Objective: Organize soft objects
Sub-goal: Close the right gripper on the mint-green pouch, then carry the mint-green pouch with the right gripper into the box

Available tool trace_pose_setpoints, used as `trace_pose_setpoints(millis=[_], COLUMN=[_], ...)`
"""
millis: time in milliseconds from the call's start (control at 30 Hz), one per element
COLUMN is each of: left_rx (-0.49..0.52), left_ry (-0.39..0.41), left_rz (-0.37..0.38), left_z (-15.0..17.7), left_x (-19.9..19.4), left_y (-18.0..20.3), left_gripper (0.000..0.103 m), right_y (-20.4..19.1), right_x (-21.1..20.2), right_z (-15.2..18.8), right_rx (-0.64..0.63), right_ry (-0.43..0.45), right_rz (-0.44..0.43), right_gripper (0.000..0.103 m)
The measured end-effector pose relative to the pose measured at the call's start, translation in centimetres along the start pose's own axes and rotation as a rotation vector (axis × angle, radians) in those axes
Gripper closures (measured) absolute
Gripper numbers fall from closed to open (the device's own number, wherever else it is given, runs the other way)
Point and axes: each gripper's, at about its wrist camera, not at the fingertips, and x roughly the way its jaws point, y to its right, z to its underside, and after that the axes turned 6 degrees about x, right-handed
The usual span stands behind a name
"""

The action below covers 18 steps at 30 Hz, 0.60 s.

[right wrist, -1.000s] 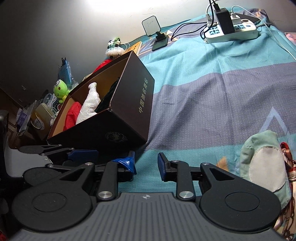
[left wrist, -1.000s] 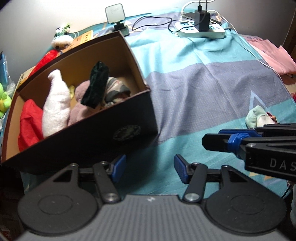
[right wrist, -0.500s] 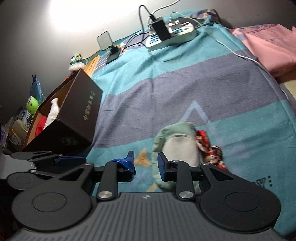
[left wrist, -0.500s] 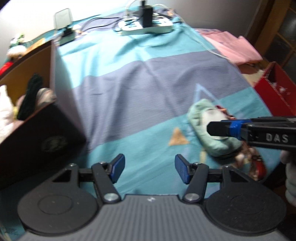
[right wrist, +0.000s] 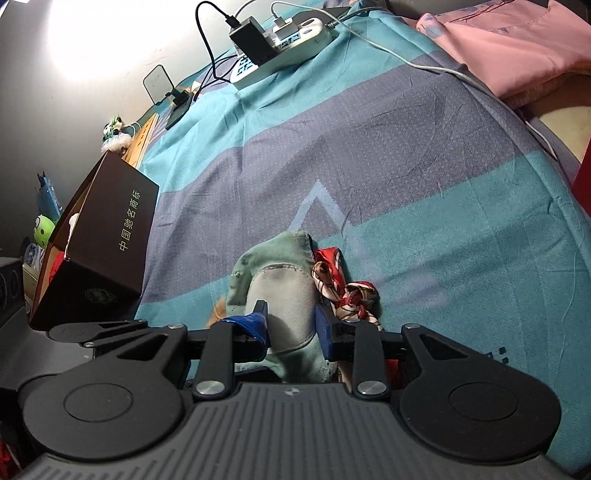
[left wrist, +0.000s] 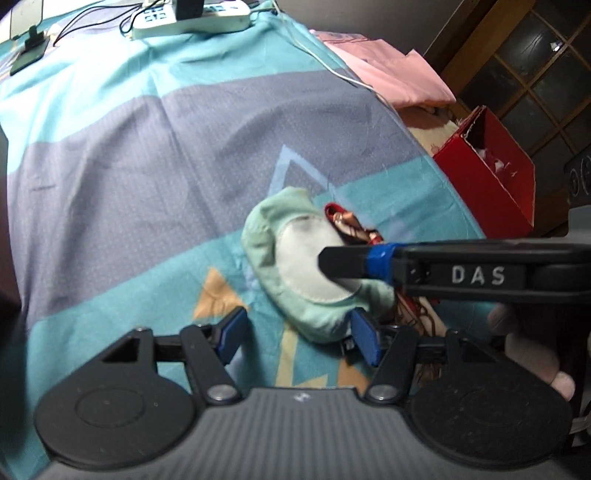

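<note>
A mint-green soft piece with a white patch (left wrist: 295,258) (right wrist: 284,280) lies on the bedsheet, with a red patterned scarf (right wrist: 343,288) (left wrist: 351,225) bunched against its right side. My right gripper (right wrist: 291,325) is open with its fingers on either side of the green piece; in the left wrist view it reaches in from the right (left wrist: 332,262) over the piece. My left gripper (left wrist: 297,332) is open and empty, just in front of the green piece. The dark brown box (right wrist: 107,251) holding soft items stands at the left.
A power strip (right wrist: 280,48) (left wrist: 192,18) with cables and a phone stand (right wrist: 162,88) lie at the far edge of the sheet. Pink cloth (left wrist: 388,70) and a red box (left wrist: 491,170) are at the right. Small toys (right wrist: 44,229) sit behind the brown box.
Both grippers have swung right, away from the brown box, toward the green piece. The right gripper's fingers now straddle it; the box has left the left wrist view.
</note>
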Motion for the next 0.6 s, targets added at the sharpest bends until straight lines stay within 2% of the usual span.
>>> trace_pose_setpoints(millis=[33, 133, 167, 400, 600], left_rx=[0.003, 0.019, 0.020, 0.055, 0.064], left_ry=[0.006, 0.027, 0.034, 0.090, 0.183], left_rz=[0.002, 0.028, 0.030, -0.001, -0.052], left_z=[-0.1, -0.4, -0.4, 0.2, 1.0], left_x=[0.1, 0.0, -0.2, -2.8, -7.6], left_y=[0.1, 0.0, 0.0, -0.9, -2.6], left_gripper=[0.041, 0.063, 0.066, 0.073, 0.075], right_y=[-0.1, -0.3, -0.4, -2.1, -6.4], right_x=[0.1, 0.7, 0.9, 1.4, 0.8], right_z=[-0.1, -0.3, -0.4, -0.4, -0.9], right_rx=[-0.001, 0.000, 0.001, 0.011, -0.042], right_ry=[-0.004, -0.038, -0.045, -0.087, -0.062], right_rz=[-0.007, -0.039, -0.046, -0.118, -0.196], right_gripper=[0.090, 0.090, 0.091, 0.094, 0.094])
